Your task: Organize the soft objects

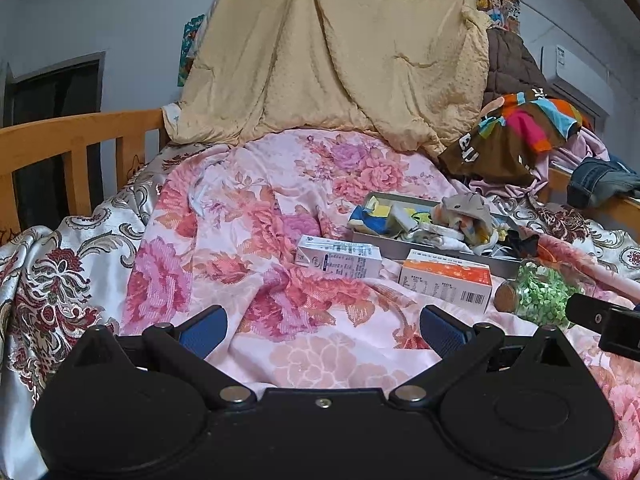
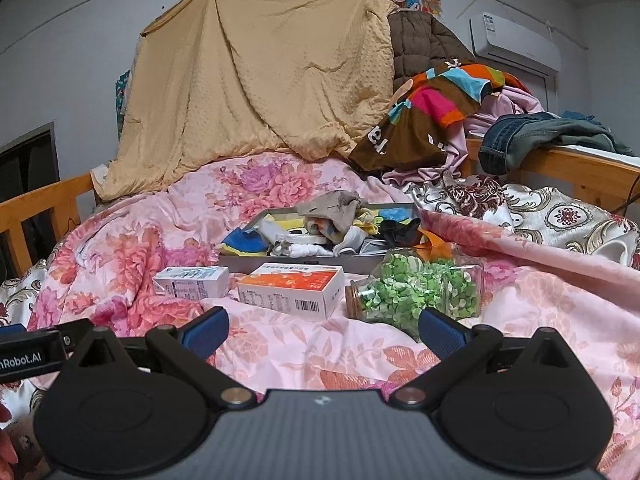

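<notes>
A grey tray [image 1: 404, 251] [image 2: 240, 259] lies on the floral bedspread, heaped with socks and small cloths [image 1: 464, 216] [image 2: 332, 220]. In front of it lie a white carton [image 1: 338, 258] [image 2: 192, 282], an orange and white box [image 1: 446, 280] [image 2: 292, 290] and a glass jar of green bits [image 1: 540, 294] [image 2: 416, 290]. My left gripper [image 1: 322, 330] hovers open over the pink bedspread, nothing between its blue pads. Over the bed just short of the jar and box, my right gripper [image 2: 324, 330] is open and holds nothing.
A tan blanket [image 1: 332, 52] [image 2: 256, 76] hangs at the bed's head. Clothes are piled at the right: a striped brown garment [image 1: 512, 132] [image 2: 424, 112] and jeans [image 2: 532, 136] on a wooden rail. A wooden bed rail [image 1: 68, 148] runs along the left.
</notes>
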Available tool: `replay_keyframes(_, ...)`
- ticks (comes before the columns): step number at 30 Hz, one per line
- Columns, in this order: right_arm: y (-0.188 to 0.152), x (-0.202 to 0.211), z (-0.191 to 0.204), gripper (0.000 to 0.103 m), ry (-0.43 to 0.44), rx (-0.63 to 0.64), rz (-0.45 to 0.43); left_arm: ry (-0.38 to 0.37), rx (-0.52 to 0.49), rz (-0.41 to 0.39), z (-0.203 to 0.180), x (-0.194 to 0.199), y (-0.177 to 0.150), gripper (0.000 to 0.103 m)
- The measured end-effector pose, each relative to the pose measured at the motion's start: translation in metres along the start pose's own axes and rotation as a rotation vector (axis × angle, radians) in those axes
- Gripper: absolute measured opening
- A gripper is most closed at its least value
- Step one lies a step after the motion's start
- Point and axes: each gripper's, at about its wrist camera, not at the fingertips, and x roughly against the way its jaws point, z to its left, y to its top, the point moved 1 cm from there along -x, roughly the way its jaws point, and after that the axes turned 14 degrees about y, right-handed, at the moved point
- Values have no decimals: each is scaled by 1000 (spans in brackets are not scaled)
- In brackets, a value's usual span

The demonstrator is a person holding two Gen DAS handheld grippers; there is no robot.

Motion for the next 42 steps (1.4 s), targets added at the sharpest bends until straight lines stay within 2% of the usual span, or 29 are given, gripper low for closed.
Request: replay_keyframes(42,0,-1,2,103,1,3,4,2,18,24,1,1,-3,102)
